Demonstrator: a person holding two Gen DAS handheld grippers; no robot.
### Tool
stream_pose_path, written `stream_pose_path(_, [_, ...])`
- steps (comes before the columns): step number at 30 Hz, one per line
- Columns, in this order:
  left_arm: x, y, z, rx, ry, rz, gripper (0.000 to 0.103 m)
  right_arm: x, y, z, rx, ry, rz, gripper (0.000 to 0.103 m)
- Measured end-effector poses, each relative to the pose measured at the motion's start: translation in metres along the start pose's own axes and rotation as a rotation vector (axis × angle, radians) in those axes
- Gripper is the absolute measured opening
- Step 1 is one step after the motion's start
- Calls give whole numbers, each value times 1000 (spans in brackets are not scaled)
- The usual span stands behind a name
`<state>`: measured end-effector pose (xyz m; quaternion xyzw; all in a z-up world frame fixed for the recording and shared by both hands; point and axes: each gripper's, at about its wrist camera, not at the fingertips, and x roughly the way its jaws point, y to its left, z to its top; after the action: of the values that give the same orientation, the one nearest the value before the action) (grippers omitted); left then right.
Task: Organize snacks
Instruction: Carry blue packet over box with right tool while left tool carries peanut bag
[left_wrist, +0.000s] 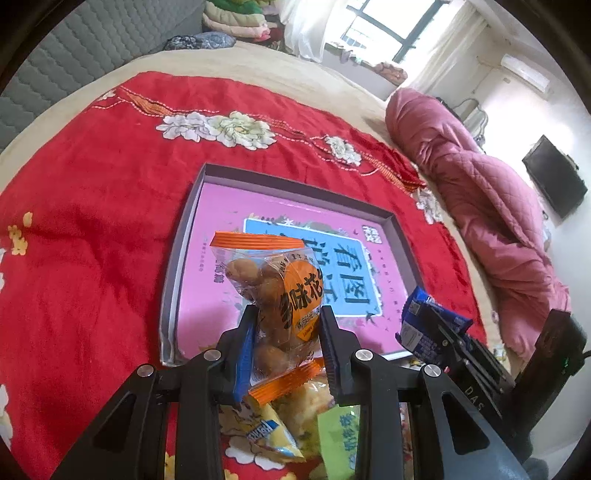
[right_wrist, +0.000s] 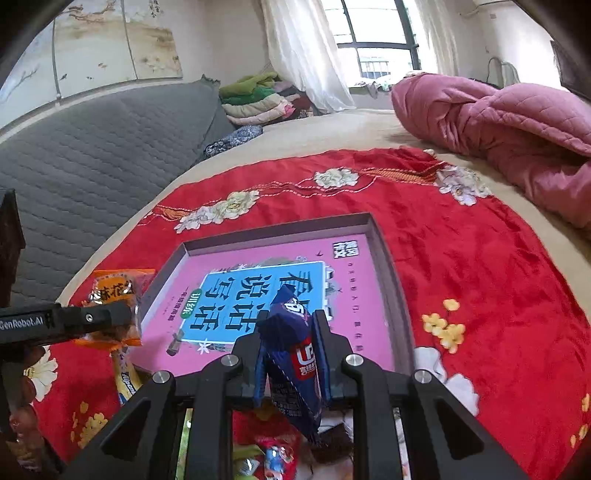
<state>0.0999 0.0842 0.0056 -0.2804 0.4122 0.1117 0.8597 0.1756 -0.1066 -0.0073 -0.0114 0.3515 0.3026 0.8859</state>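
My left gripper (left_wrist: 288, 317) is shut on a clear snack bag with orange ends (left_wrist: 273, 291), full of round brown pieces, held over the near edge of a shallow box (left_wrist: 184, 236) with a pink and blue printed floor. My right gripper (right_wrist: 290, 325) is shut on a dark blue snack packet (right_wrist: 291, 354), also held above the box (right_wrist: 388, 266). The left wrist view shows the right gripper (left_wrist: 439, 325) with the blue packet (left_wrist: 417, 325) at the right. Seen from the right wrist, the left gripper (right_wrist: 125, 317) with the orange bag (right_wrist: 114, 288) sits at the left edge.
The box lies on a red flowered cloth (left_wrist: 92, 221) spread over a bed. Loose snack packets (left_wrist: 266, 432) lie on the cloth under the grippers, more of them (right_wrist: 273, 454) below the right gripper. A rolled pink quilt (left_wrist: 480, 192) lies at the right, a grey padded headboard (right_wrist: 92, 155) at the left.
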Motion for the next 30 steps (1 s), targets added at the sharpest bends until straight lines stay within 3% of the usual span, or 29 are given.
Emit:
stream_pose_path(10, [16, 7, 2, 0, 25, 37, 33, 21, -9, -2, 38, 43, 24, 22])
stream_pose_path(26, [25, 13, 5, -8, 50, 74, 34, 15, -33, -2, 84, 23, -90, 24])
stream_pose_path(30, [25, 13, 6, -6, 56, 79, 34, 13, -34, -1, 94, 22, -92, 35])
